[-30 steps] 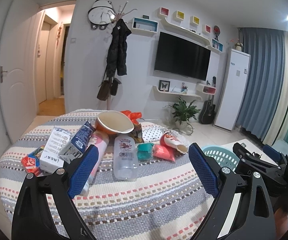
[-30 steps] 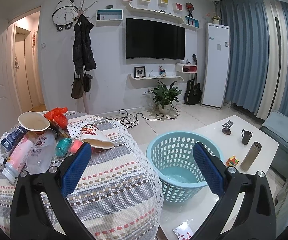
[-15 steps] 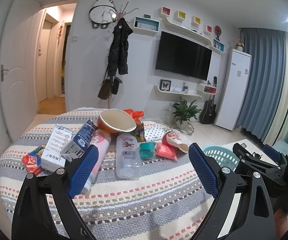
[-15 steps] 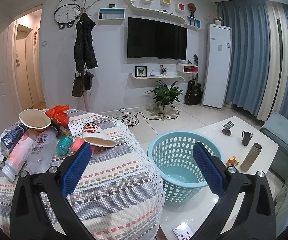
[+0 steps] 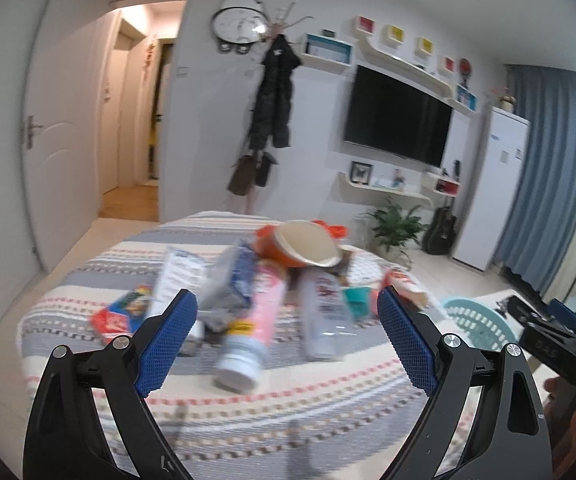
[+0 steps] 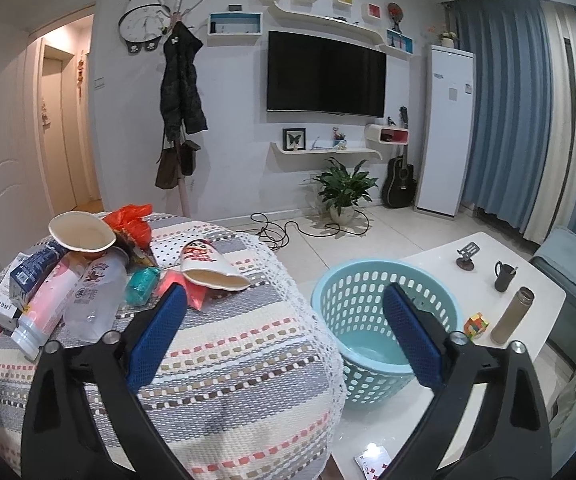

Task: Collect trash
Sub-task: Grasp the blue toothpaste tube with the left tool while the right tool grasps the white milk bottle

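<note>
A heap of trash lies on the striped tablecloth [image 6: 224, 364]: a pink bottle [image 5: 254, 320], a clear bottle [image 5: 323, 316], a paper bowl [image 5: 307, 242], cartons [image 5: 176, 276] and a tipped paper cup [image 6: 208, 266]. My left gripper [image 5: 286, 340] is open and empty, hovering just short of the pink and clear bottles. My right gripper [image 6: 284, 332] is open and empty, between the table edge and the light-blue laundry basket [image 6: 371, 320]. The pink bottle [image 6: 48, 304] and clear bottle [image 6: 96, 296] also show in the right wrist view. The left view is blurred.
A white low table [image 6: 527, 280] at the right holds a thermos [image 6: 511, 314], a dark mug [image 6: 503, 276] and a puzzle cube [image 6: 475, 324]. A coat rack [image 6: 180, 92], wall TV [image 6: 325, 74] and plant [image 6: 343, 188] stand at the far wall.
My left gripper has moved forward and left toward the trash heap, so the bottles look larger and nearer. The right gripper has shifted slightly; its view is nearly the same.
</note>
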{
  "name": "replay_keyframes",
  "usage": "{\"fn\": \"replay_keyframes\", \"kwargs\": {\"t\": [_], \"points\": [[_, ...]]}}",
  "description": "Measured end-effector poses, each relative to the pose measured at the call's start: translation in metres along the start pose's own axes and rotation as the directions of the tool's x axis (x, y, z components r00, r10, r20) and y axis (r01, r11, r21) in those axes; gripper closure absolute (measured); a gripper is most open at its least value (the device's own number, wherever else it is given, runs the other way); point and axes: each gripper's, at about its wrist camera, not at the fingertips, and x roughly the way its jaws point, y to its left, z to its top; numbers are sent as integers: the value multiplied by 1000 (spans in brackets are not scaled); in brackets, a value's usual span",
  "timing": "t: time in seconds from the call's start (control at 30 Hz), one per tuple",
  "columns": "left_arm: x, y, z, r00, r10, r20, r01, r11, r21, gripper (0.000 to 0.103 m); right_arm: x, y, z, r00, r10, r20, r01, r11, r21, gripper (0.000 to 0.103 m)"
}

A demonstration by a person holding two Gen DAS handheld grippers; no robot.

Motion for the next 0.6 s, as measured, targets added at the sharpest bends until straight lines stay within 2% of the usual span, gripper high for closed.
{"fn": "replay_keyframes", "kwargs": {"t": [0.07,0.13,0.23,0.33,0.43,0.6], "points": [[2,13,2,1000,15,-10,-15,1000,-6,14,2,6,1,1000,19,-6,-20,1000,-13,22],[7,27,6,999,11,-35,-11,1000,-13,14,6,14,1,998,52,-24,-52,998,-26,38],[21,44,16,996,-30,-89,28,999,-23,14,12,33,7,991,122,-53,-124,991,-39,50],[32,51,24,991,-65,-120,63,998,-20,17,15,49,12,984,168,-53,-170,985,-42,51],[51,49,32,983,-83,-167,85,996,3,21,26,73,20,969,235,-82,-238,971,-31,51],[97,37,34,948,-104,-302,125,991,50,28,54,104,23,934,314,-169,-319,948,-4,51]]}}
